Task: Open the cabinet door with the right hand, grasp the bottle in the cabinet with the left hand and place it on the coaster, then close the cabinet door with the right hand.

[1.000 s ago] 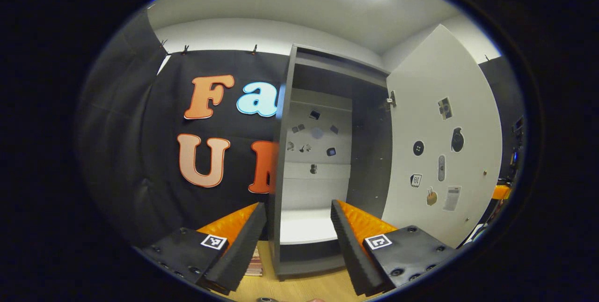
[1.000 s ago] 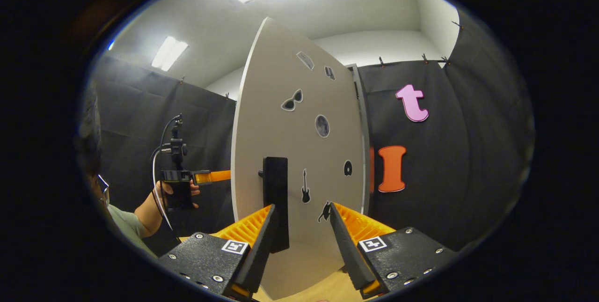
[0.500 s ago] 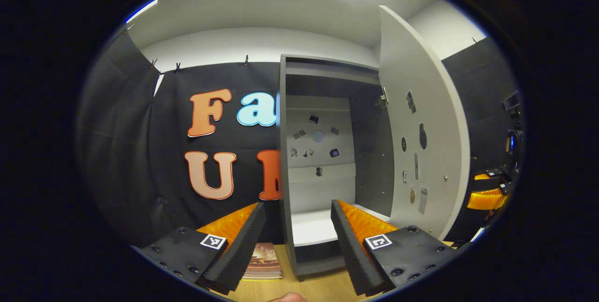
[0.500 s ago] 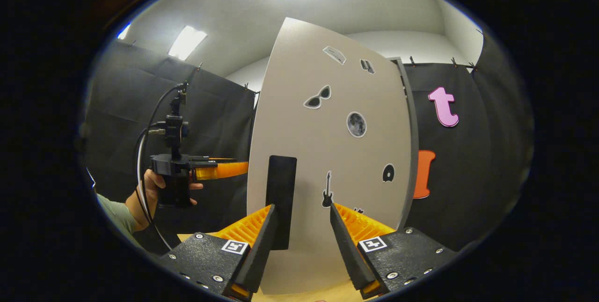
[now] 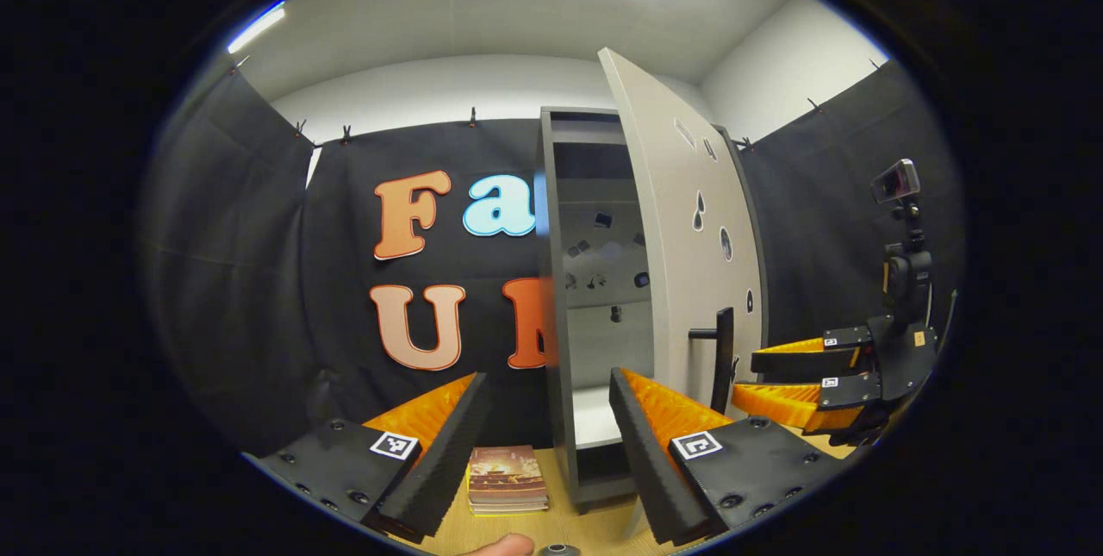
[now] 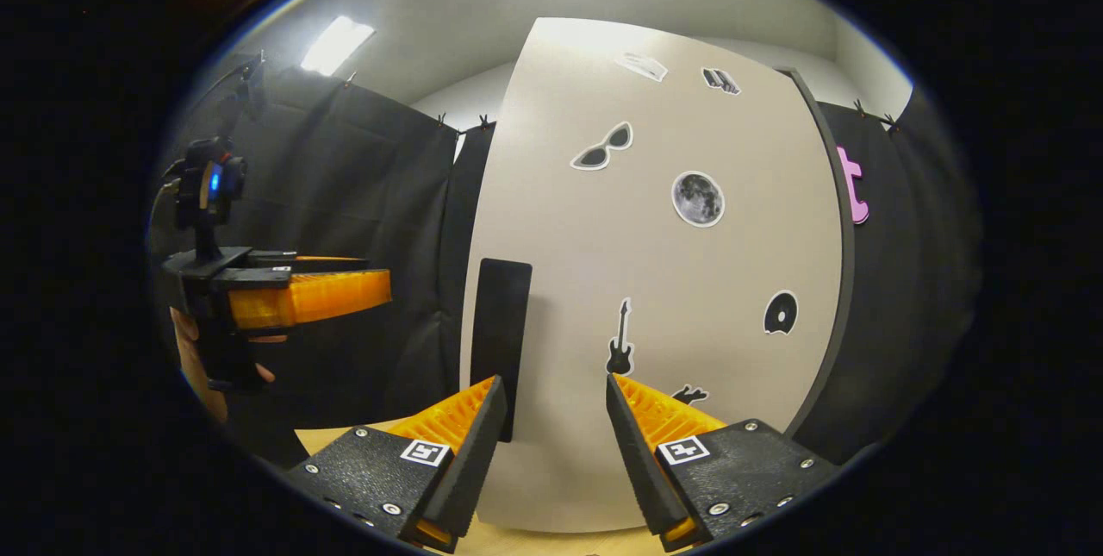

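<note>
Right gripper (image 6: 547, 396) gapes wide before the cabinet door (image 6: 663, 280), gripping nothing; left gripper (image 5: 547, 392) likewise agape

The right tongs (image 6: 547, 418) stand with jaws apart at the bottom of the frame, close before the pale cabinet door (image 6: 689, 280), whose dark upright handle (image 6: 500, 332) rises just above the left finger. The door carries stickers of sunglasses (image 6: 601, 147), a moon (image 6: 697, 198) and a guitar (image 6: 620, 339). At the left edge, the left tongs (image 6: 336, 280), held in a hand (image 6: 194, 358), point toward the door above the wooden worktop (image 6: 336, 435).
</note>
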A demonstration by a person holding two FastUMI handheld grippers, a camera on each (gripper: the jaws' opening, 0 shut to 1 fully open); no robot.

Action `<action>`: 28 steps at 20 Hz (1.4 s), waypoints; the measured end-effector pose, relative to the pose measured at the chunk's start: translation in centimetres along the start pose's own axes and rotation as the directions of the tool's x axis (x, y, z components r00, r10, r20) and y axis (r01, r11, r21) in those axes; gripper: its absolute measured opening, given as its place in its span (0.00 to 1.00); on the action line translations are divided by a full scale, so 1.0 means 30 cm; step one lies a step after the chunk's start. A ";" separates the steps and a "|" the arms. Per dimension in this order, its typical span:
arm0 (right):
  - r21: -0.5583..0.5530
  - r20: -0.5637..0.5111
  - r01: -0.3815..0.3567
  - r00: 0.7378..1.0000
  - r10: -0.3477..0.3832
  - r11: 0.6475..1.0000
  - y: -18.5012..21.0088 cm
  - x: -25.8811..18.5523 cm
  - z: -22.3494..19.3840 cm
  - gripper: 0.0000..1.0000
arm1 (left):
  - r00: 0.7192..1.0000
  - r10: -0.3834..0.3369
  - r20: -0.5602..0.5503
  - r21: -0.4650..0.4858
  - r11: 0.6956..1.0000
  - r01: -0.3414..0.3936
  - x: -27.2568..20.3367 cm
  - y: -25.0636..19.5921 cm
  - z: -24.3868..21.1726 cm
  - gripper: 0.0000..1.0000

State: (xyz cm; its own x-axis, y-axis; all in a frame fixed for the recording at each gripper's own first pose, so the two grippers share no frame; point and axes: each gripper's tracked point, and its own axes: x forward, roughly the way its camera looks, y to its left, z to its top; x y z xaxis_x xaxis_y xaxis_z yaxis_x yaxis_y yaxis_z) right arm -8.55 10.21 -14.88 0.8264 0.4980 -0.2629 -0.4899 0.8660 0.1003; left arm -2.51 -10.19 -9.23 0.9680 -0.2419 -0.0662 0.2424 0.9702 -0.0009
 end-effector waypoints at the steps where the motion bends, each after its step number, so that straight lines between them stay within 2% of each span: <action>1: 0.005 -0.005 -0.001 1.000 0.001 1.000 0.010 -0.006 -0.001 0.74 | 1.000 0.005 0.001 0.000 1.000 -0.005 0.001 0.013 0.000 0.92; 5: -0.020 0.002 0.028 1.000 -0.028 0.999 0.008 0.027 -0.001 0.70 | 1.000 0.010 0.005 -0.001 1.000 -0.010 0.011 0.050 0.001 0.92; 6: -0.012 -0.003 0.032 0.999 -0.032 0.999 0.008 0.030 -0.003 0.73 | 1.000 0.012 0.007 0.000 1.000 -0.012 0.020 0.051 0.002 0.96; 7: -0.004 -0.007 0.034 0.999 -0.034 0.999 0.006 0.033 -0.004 0.74 | 1.000 0.012 0.007 0.003 1.000 -0.012 0.026 0.050 0.004 0.92; 10: 0.029 -0.022 0.035 0.999 -0.034 0.999 0.005 0.050 -0.010 0.75 | 1.000 0.016 0.002 0.001 1.000 -0.016 0.046 0.048 -0.002 0.92; 11: 0.036 -0.027 0.036 0.999 -0.035 0.999 0.003 0.056 -0.014 0.74 | 1.000 0.017 0.003 -0.001 1.000 -0.017 0.050 0.048 -0.002 0.97; 12: 0.041 -0.030 0.038 0.999 -0.037 0.998 0.003 0.060 -0.015 0.74 | 1.000 0.018 0.002 0.003 1.000 -0.018 0.054 0.047 -0.001 0.86; 13: 0.045 -0.034 0.042 0.999 -0.041 0.998 0.002 0.063 -0.016 0.74 | 1.000 0.025 0.008 0.011 1.000 -0.025 0.056 0.052 0.004 0.86; 16: 0.021 -0.031 0.055 0.998 -0.054 0.998 0.008 0.075 -0.016 0.74 | 0.999 0.032 0.023 0.014 0.999 -0.032 0.062 0.064 0.020 0.94; 18: 0.001 -0.032 0.071 0.997 -0.071 0.997 0.009 0.082 -0.015 0.74 | 0.999 0.018 0.030 0.005 1.000 -0.018 0.069 0.061 0.027 0.90; 20: -0.012 -0.034 0.088 0.996 -0.088 0.996 0.010 0.091 -0.012 0.74 | 0.999 0.033 0.025 0.004 0.999 -0.034 0.068 0.076 0.029 0.95; 28: 0.065 -0.077 0.089 0.993 -0.084 0.994 -0.001 0.126 -0.025 0.75 | 0.998 0.048 0.041 -0.001 0.999 -0.048 0.079 0.083 0.047 0.96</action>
State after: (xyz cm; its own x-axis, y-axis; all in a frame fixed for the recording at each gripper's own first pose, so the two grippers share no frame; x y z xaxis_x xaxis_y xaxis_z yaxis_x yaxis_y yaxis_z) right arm -5.62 12.05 -16.61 0.8404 0.4188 -0.3439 -0.3959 0.9078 0.1383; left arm 0.48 -8.37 -7.97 0.9803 -0.1959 -0.0256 0.1960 0.9806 0.0011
